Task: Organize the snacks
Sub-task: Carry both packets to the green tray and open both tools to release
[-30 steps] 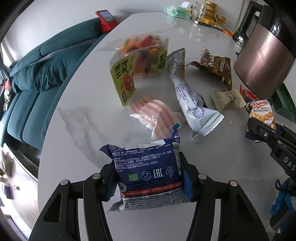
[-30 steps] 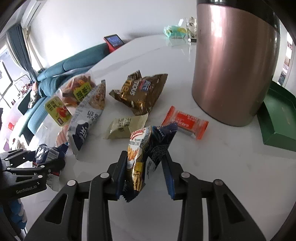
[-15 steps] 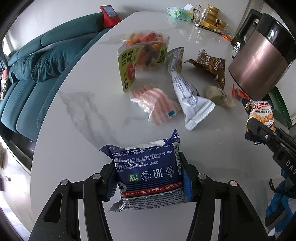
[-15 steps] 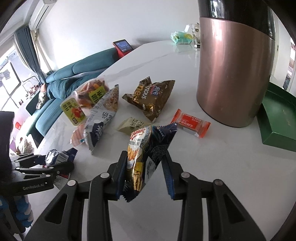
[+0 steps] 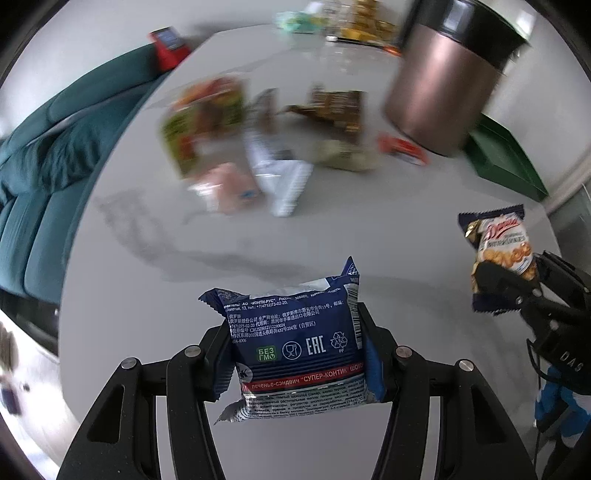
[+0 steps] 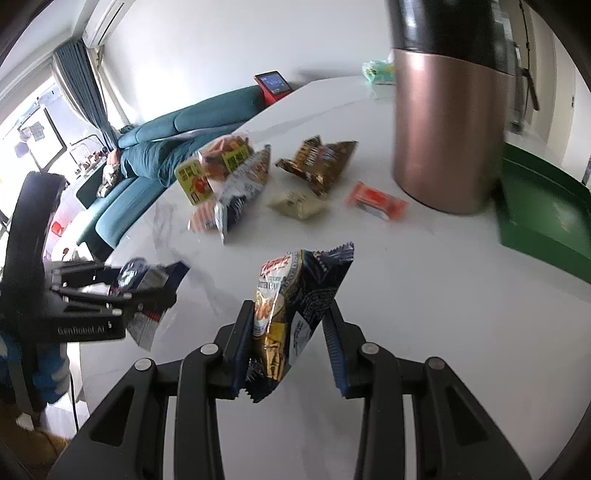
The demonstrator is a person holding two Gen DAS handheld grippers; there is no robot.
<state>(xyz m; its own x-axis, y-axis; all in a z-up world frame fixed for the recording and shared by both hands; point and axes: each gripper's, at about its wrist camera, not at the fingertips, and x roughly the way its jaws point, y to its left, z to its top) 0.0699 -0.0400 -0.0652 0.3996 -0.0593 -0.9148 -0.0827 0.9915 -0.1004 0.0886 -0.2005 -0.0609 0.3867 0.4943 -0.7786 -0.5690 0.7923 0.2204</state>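
Observation:
My left gripper (image 5: 295, 354) is shut on a dark blue cookie sandwich packet (image 5: 295, 343) and holds it above the white table; it also shows in the right wrist view (image 6: 147, 288). My right gripper (image 6: 290, 332) is shut on a small butter cookies bag (image 6: 291, 299), held above the table; the bag also shows in the left wrist view (image 5: 498, 251). Several other snack packets lie farther back: a yellow-green fruit bag (image 6: 214, 166), a white-blue bag (image 6: 240, 195), a brown bag (image 6: 317, 162), a beige packet (image 6: 295, 201) and an orange bar (image 6: 376, 201).
A tall copper kettle (image 6: 450, 133) stands at the back right. A green tray (image 6: 543, 210) lies to its right. A teal sofa (image 5: 44, 173) runs along the table's left edge. Small items (image 5: 354, 22) sit at the table's far end.
Both grippers have pulled back and risen from the snack pile, each still holding its packet. The views have swung right; the green tray shows more.

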